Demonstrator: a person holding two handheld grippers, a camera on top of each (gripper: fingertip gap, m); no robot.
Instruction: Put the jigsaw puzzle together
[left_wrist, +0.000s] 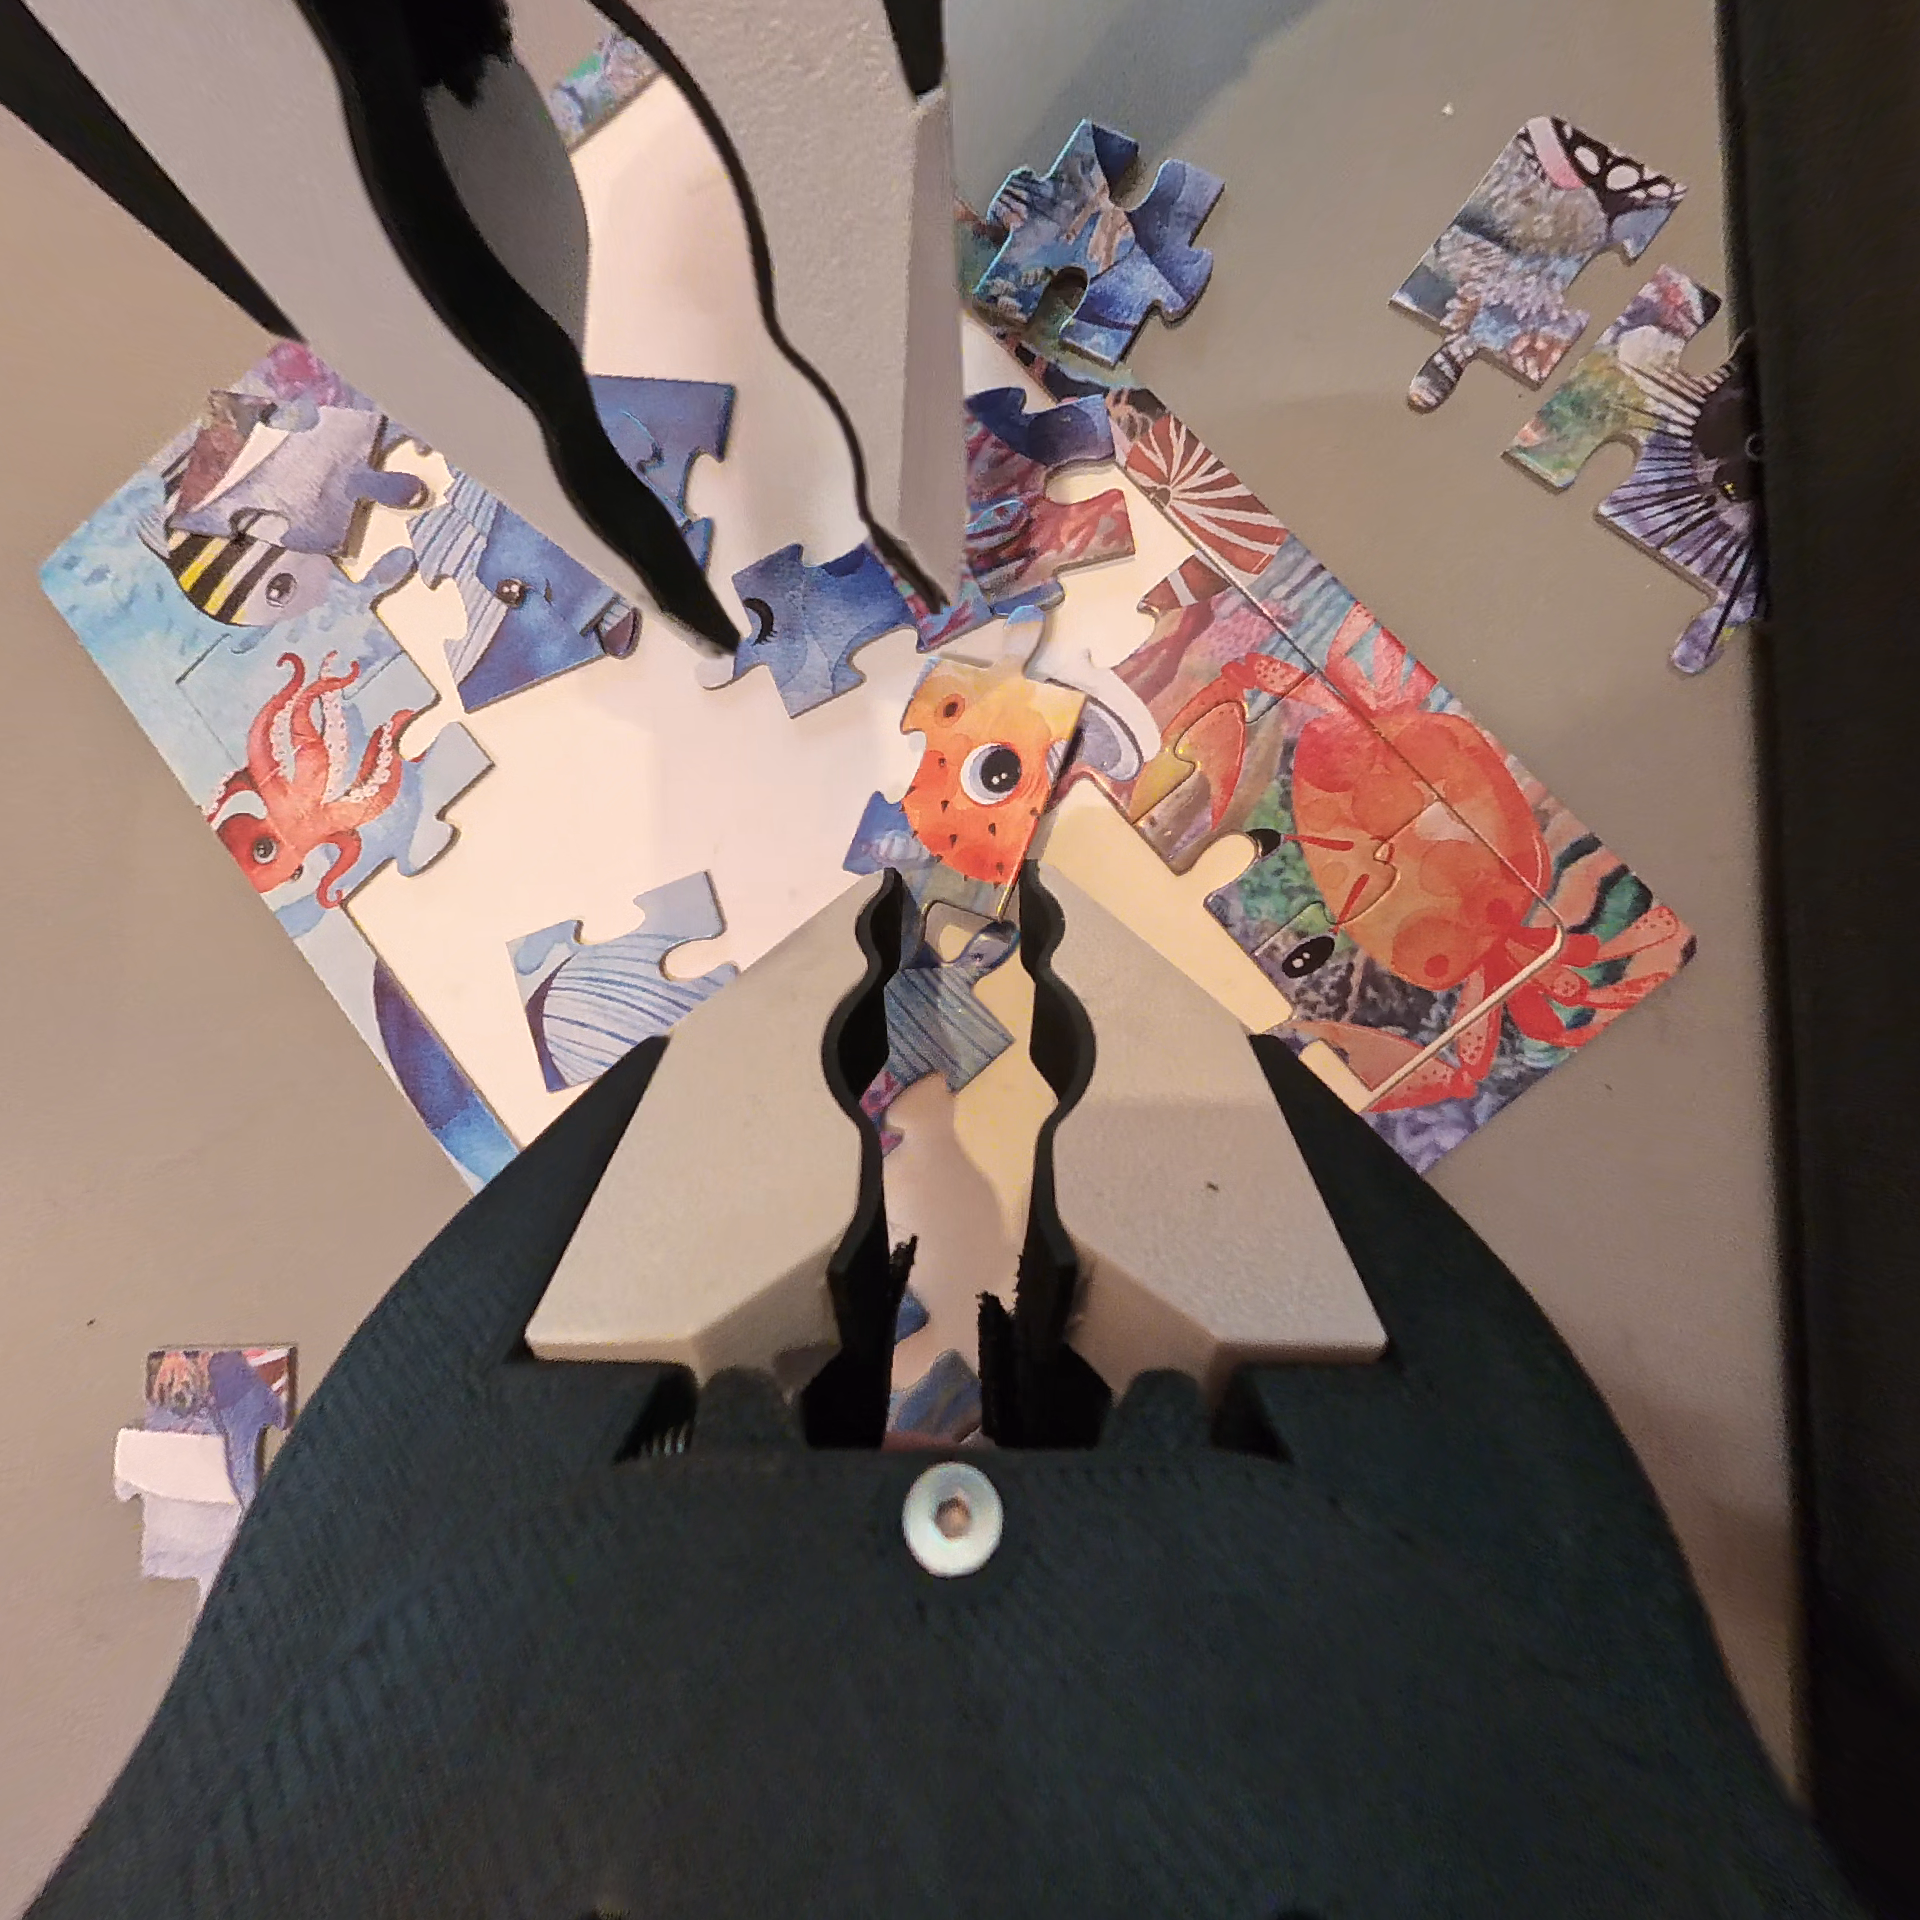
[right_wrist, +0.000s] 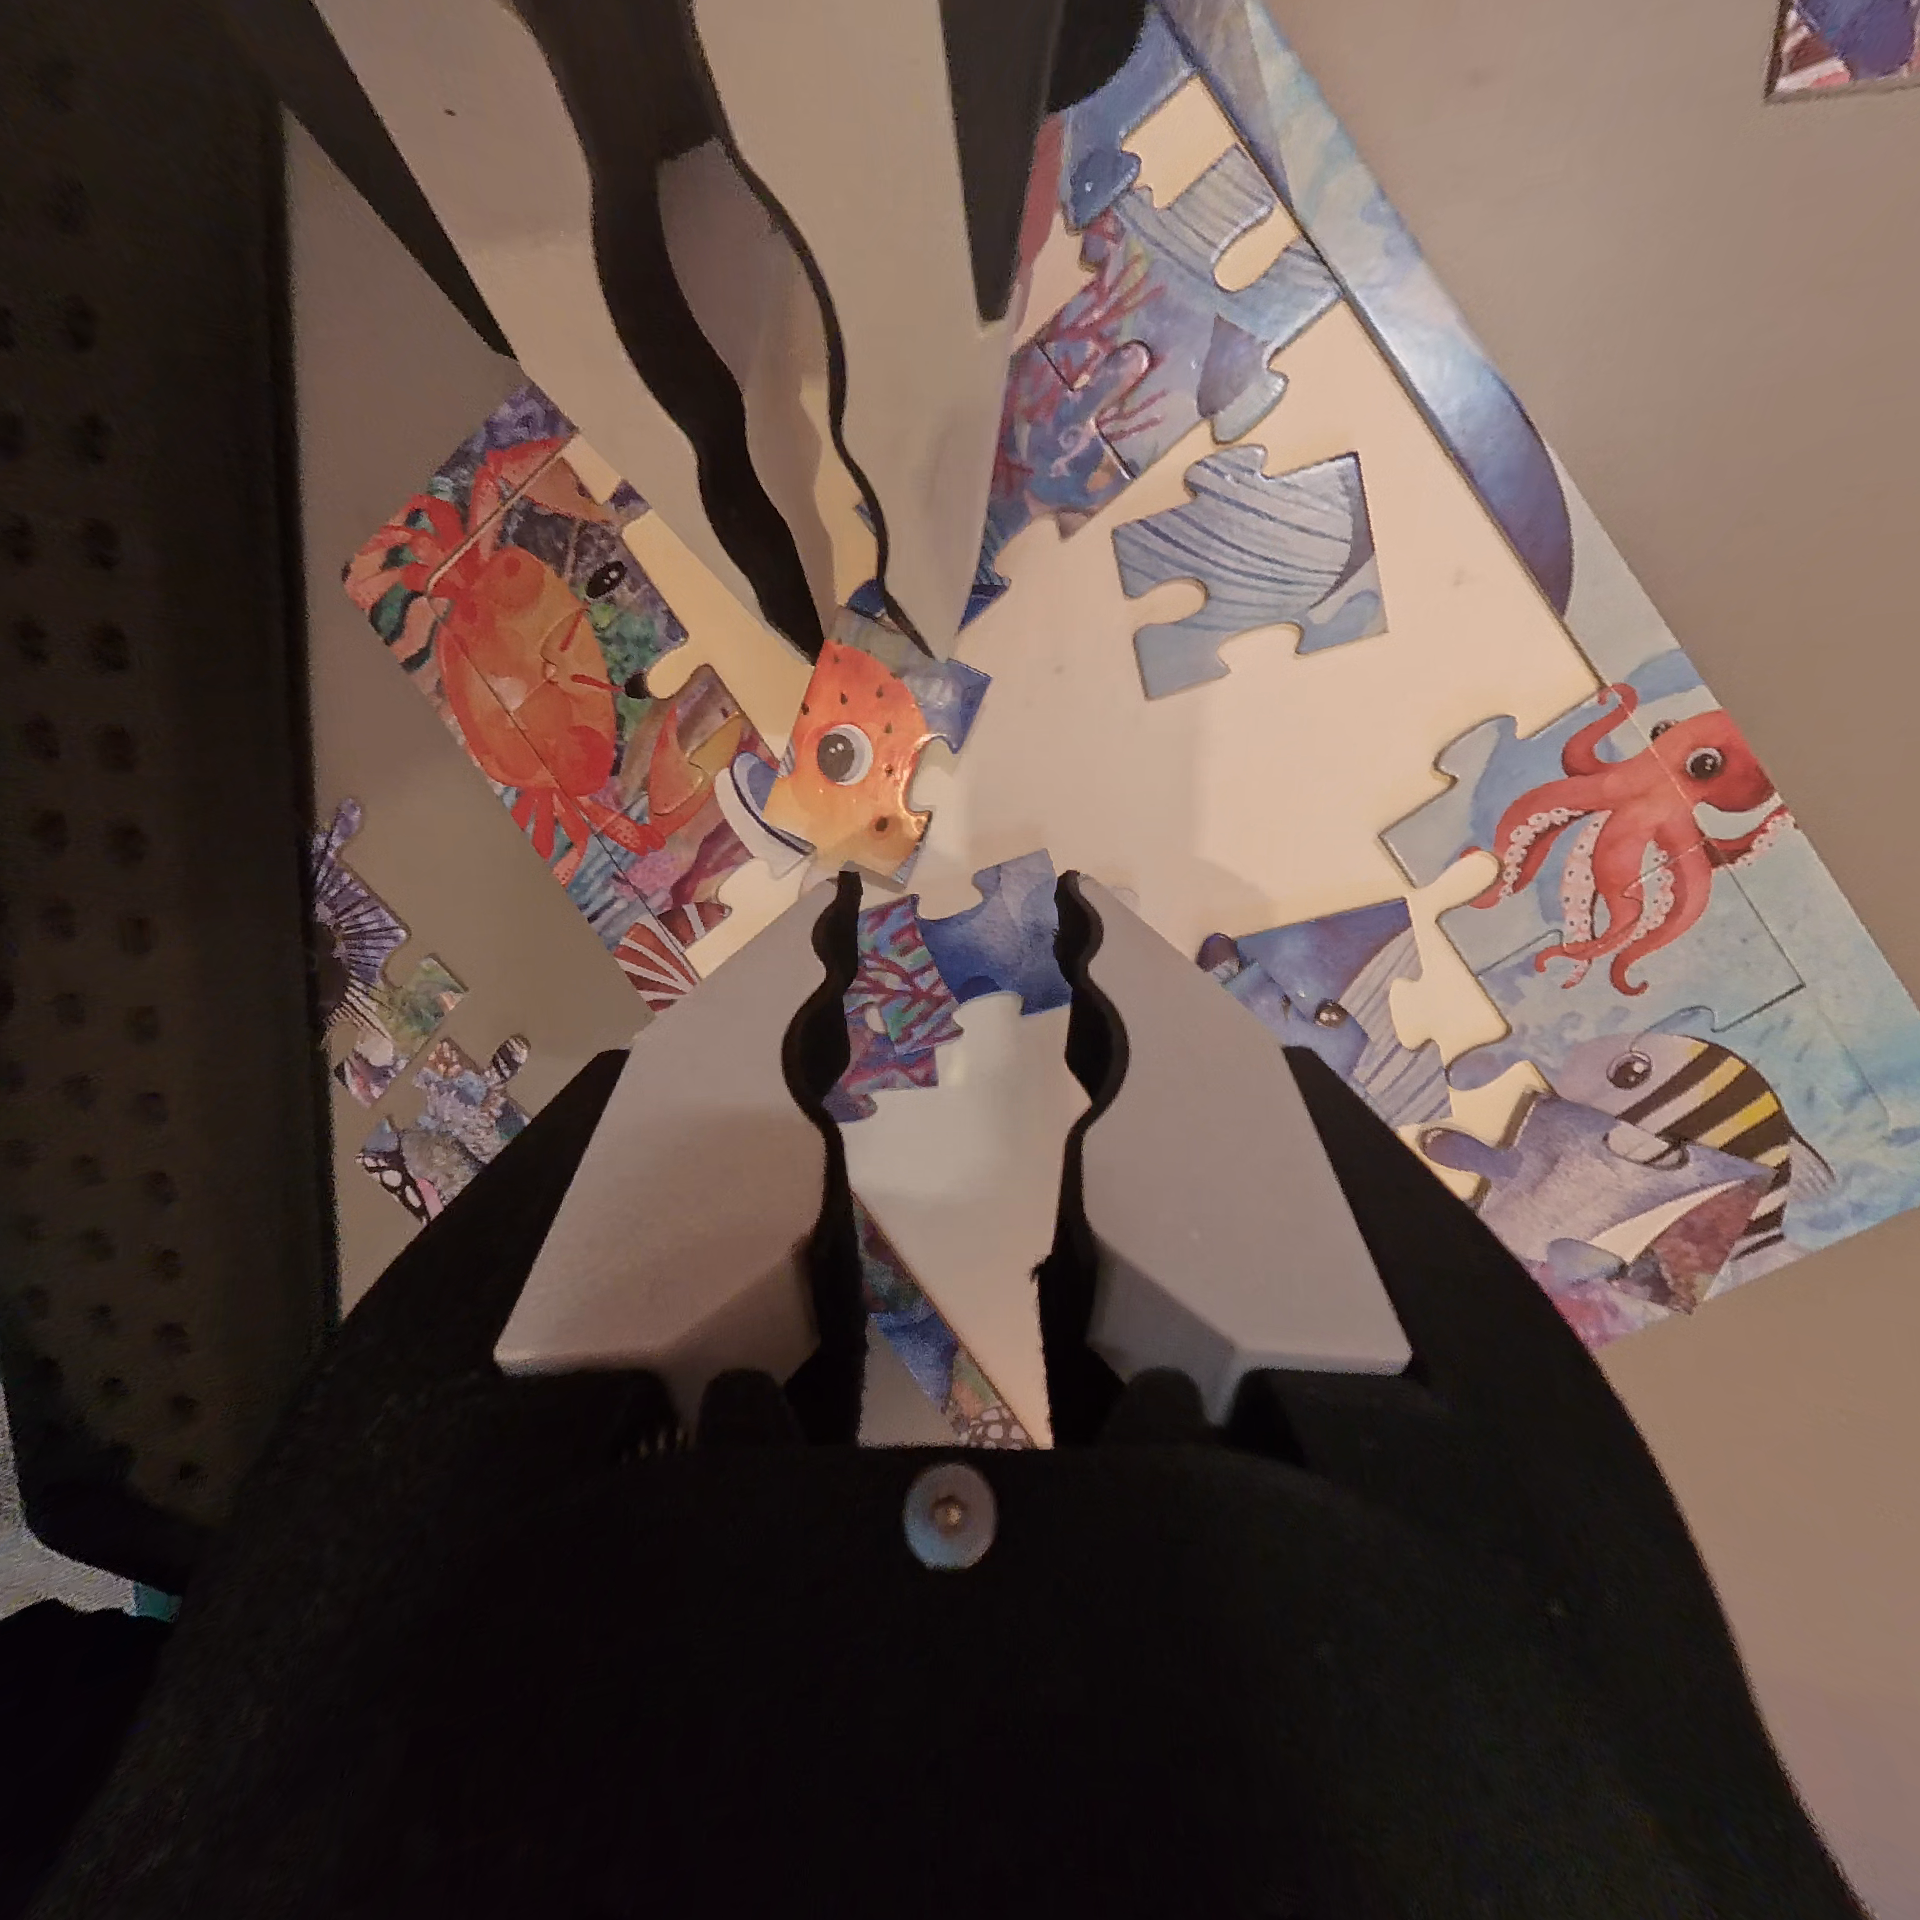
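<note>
The puzzle board (left_wrist: 623, 779) lies on a grey table, its cream base partly filled; it also shows in the right wrist view (right_wrist: 1143, 790). A crab section (left_wrist: 1403, 831) and an octopus section (left_wrist: 312, 779) are in place. My left gripper (left_wrist: 958, 881) is shut on the lower edge of an orange fish piece (left_wrist: 977, 769), held tilted over the board's middle next to the crab section; the piece also shows in the right wrist view (right_wrist: 852, 758). My right gripper (right_wrist: 958, 883) is closed around a blue piece (right_wrist: 1003, 925) on the board, just beside the orange piece. That blue piece also shows in the left wrist view (left_wrist: 821, 634).
A striped whale piece (left_wrist: 623, 966) lies loose on the board. Loose pieces lie off the board: a blue one (left_wrist: 1101, 249), two at the right (left_wrist: 1496, 249) (left_wrist: 1652, 457), one at the lower left (left_wrist: 218, 1403). A dark perforated object (right_wrist: 135, 727) borders the table. From either gripper's tips it is about 15 cm to the dark perforated object (right_wrist: 135, 727).
</note>
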